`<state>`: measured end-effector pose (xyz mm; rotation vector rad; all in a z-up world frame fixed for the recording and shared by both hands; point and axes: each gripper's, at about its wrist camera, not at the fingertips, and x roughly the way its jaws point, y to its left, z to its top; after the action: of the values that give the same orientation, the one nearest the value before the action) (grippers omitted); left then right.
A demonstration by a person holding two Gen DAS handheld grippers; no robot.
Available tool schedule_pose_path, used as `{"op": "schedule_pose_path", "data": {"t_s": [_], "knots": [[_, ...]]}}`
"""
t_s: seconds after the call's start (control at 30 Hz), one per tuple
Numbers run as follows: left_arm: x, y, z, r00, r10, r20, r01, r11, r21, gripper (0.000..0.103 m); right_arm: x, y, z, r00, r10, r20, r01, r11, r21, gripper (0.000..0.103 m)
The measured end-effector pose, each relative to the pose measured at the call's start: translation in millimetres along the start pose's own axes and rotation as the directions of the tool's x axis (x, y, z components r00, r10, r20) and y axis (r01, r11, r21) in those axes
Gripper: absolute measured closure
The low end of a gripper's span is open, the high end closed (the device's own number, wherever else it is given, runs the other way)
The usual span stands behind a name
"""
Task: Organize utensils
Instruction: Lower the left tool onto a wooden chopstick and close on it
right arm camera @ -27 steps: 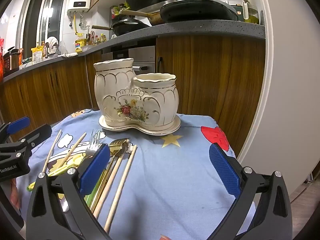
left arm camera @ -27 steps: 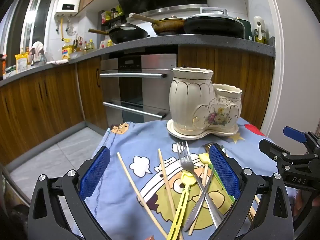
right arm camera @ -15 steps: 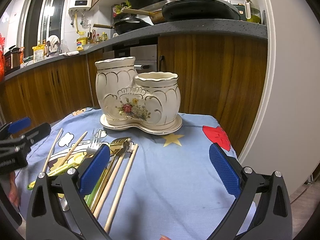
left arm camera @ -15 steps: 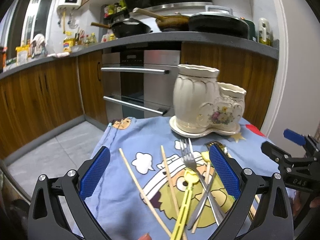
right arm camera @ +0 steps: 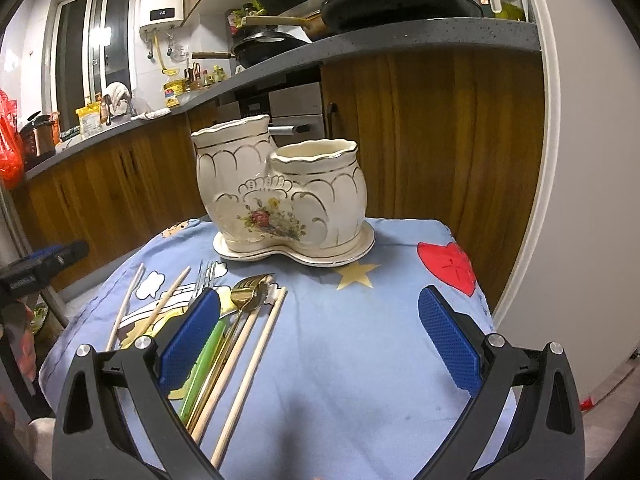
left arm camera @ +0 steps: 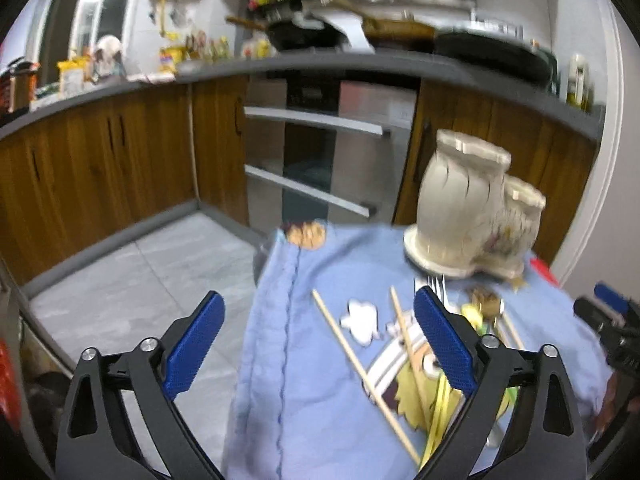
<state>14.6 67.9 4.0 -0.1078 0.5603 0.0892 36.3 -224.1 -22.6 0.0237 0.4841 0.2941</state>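
A cream ceramic two-pot utensil holder [right arm camera: 280, 200] stands on its saucer at the back of a blue cartoon cloth; it also shows blurred in the left wrist view [left arm camera: 476, 216]. Loose utensils lie in front of it: wooden chopsticks [right arm camera: 252, 344], a gold spoon [right arm camera: 248, 292], a steel fork [right arm camera: 206, 276], a green handle [right arm camera: 202, 364], and two chopsticks [left arm camera: 360, 364] further left. My left gripper [left arm camera: 320, 344] is open and empty over the table's left edge. My right gripper [right arm camera: 320, 340] is open and empty, its left finger above the utensils.
The small table [right arm camera: 360, 360] drops off on all sides; grey floor tiles [left arm camera: 152, 272] lie to its left. Wooden cabinets and an oven [left arm camera: 320, 160] stand behind, a white wall [right arm camera: 580, 200] to the right. The left gripper shows at the right wrist view's left edge [right arm camera: 40, 268].
My left gripper has swung left and its view is now blurred; the holder and utensils shifted right in its view. My right gripper has barely moved. Both stay open.
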Motion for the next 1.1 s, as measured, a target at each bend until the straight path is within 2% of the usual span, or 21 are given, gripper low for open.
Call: {"op": "schedule_pose_path", "data": {"t_s": [0.03,0.1,0.2,0.3,0.37,0.47,0.53,0.67,0.73,0.9,1.03,1.1], "knots": [[4.6,-0.3,-1.7,0.999,-0.014,-0.031,0.014,1.000,-0.003,0.023,-0.4,0.5,-0.5,1.000,0.005,-0.003,-0.005,1.000,-0.003,0.005],[18.1,-2.8,-6.4,0.994,-0.024,-0.110,0.023,1.000,-0.011,0.041,-0.4,0.9,-0.3,1.000,0.017,-0.010,-0.017,1.000,-0.003,0.005],[31.9,-9.4,-12.4,0.983,-0.030,-0.180,0.031,1.000,-0.001,0.053,0.8,2.2,-0.8,0.999,0.028,-0.020,-0.028,1.000,-0.005,0.005],[42.2,-20.6,-17.2,0.972,-0.024,-0.232,0.034,0.999,0.039,0.072,1.1,2.8,-1.7,0.999,0.029,-0.027,-0.030,1.000,-0.010,0.005],[47.2,-24.8,-19.6,0.965,-0.016,-0.262,0.031,0.998,0.054,0.079,0.8,1.6,-1.5,0.999,0.028,-0.029,-0.029,1.000,-0.010,0.005],[53.9,-27.0,-23.9,0.954,0.000,-0.300,0.019,0.998,0.062,0.083,0.5,0.0,-1.0,0.999,0.026,-0.028,-0.027,1.000,-0.010,0.005],[55.6,-27.1,-23.5,0.954,0.017,-0.298,0.005,0.997,0.072,0.085,2.6,-0.4,-0.6,0.999,0.028,-0.032,-0.028,1.000,-0.012,0.005],[60.2,-25.5,-20.4,0.958,0.042,-0.284,-0.018,0.996,0.087,0.095,4.2,0.3,-0.8,0.998,0.036,-0.044,-0.037,0.999,-0.019,0.005],[57.9,-24.4,-21.2,0.961,0.038,-0.275,-0.015,0.996,0.085,0.097,5.1,1.5,-1.1,0.998,0.041,-0.054,-0.042,0.999,-0.026,0.006],[52.4,-22.9,-23.3,0.969,-0.008,-0.247,0.022,0.998,0.052,0.098,14.3,8.7,-5.3,0.991,0.062,-0.119,-0.068,0.997,-0.048,0.026],[40.4,-21.8,-24.7,0.980,-0.065,-0.191,0.071,0.997,0.028,0.098,23.5,18.7,-7.1,0.980,0.104,-0.173,-0.116,0.991,-0.062,0.037],[39.4,-21.4,-23.8,0.982,-0.082,-0.170,0.088,0.996,0.025,0.098,28.6,27.5,-5.5,0.975,0.113,-0.193,-0.131,0.988,-0.083,0.047]]}}
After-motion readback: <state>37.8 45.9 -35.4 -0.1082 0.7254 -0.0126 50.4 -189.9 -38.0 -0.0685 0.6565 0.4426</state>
